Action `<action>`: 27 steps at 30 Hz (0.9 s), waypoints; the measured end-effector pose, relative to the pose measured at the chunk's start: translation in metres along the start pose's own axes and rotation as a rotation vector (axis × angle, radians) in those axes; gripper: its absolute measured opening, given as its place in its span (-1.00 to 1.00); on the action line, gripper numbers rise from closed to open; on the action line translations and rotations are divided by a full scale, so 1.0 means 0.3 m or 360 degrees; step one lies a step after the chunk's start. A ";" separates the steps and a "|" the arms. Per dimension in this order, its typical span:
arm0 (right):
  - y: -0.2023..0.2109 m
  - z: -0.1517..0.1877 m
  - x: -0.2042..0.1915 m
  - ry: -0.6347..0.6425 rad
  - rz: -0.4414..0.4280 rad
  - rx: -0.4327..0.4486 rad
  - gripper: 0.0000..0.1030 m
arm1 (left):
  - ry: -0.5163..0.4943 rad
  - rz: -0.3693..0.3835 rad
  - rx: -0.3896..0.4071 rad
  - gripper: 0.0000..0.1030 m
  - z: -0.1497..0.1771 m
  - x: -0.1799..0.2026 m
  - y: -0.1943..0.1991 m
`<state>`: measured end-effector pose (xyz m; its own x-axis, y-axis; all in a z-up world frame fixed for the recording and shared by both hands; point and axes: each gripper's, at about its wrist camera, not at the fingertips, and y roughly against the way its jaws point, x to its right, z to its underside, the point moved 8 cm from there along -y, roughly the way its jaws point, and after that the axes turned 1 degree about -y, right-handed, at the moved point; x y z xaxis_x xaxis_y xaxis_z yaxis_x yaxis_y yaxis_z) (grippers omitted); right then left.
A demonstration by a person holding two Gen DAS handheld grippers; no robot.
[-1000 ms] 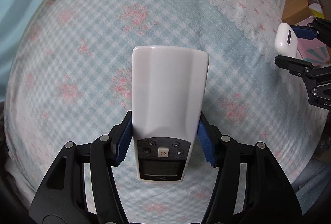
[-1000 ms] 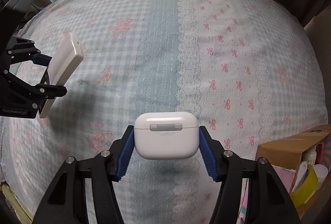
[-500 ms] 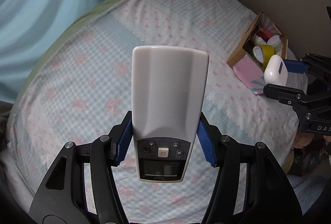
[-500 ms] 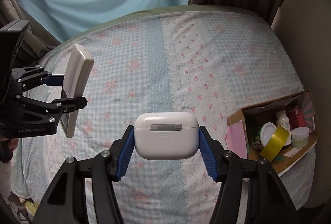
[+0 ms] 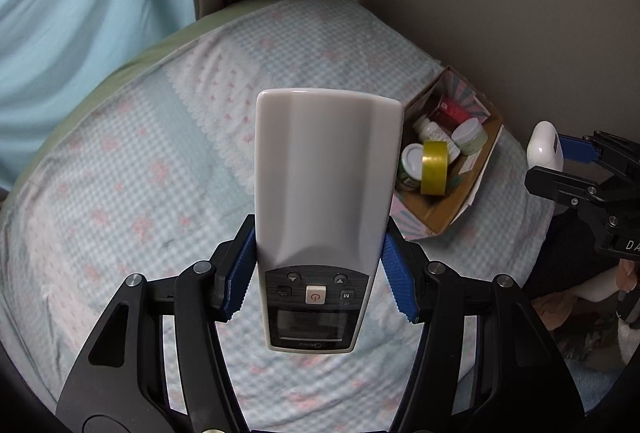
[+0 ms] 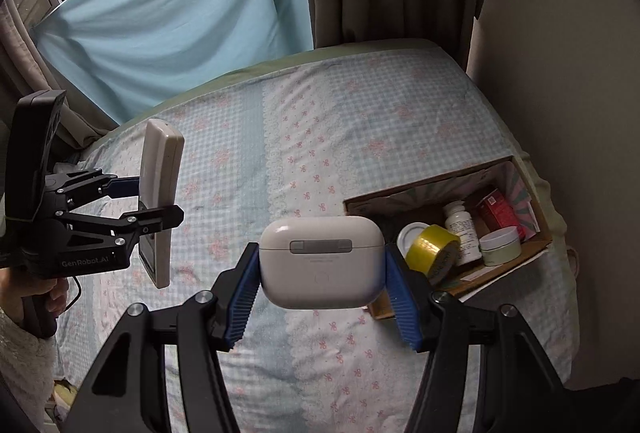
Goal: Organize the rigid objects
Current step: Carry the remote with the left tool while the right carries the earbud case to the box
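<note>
Remote control [image 5: 326, 193]: smooth grey-white plastic, faint sheen. Earbud case [image 6: 321, 260]: glossy white plastic. Bedspread [image 6: 340, 137]: matt printed cloth, lace-trimmed. Box [image 6: 504, 265]: brown cardboard. Tape roll [image 6: 434, 251]: shiny yellow.

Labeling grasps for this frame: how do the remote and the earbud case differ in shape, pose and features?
Shape: the remote is long and flat; the earbud case is short and rounded.
Pose: the remote juts far past the left gripper; the earbud case barely clears the right gripper.
Features: the remote has buttons and a screen; the earbud case shows a hinge.
Both are pale, clamped in blue-padded jaws above the bed.
</note>
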<state>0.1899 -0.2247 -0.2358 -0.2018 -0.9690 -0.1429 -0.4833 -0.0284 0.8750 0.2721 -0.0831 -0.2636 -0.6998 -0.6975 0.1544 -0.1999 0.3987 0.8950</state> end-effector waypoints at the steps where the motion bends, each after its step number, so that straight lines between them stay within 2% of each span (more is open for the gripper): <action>1: 0.015 -0.002 0.048 0.0011 -0.0001 0.0000 0.08 | 0.0020 0.0004 0.0007 0.07 -0.020 0.037 -0.007; 6: 0.051 -0.038 0.310 0.0059 0.0040 0.0011 0.08 | 0.0080 0.0009 0.0006 0.07 -0.117 0.203 -0.088; 13: -0.017 -0.103 0.597 0.0012 0.0016 -0.0027 0.08 | 0.0099 0.0010 -0.0053 0.07 -0.211 0.377 -0.261; 20: -0.198 -0.136 0.746 -0.0006 -0.0043 -0.0132 0.08 | 0.0127 -0.0014 -0.0191 0.07 -0.229 0.448 -0.471; 27: -0.442 -0.129 0.797 0.0087 -0.0128 -0.0231 0.08 | 0.0129 -0.0050 -0.0334 0.07 -0.193 0.496 -0.670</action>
<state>0.2387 -0.4620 -0.3679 -0.1188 -0.9740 -0.1930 -0.3672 -0.1375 0.9199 0.2478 -0.3016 -0.3962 -0.6366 -0.7563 0.1506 -0.0679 0.2496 0.9660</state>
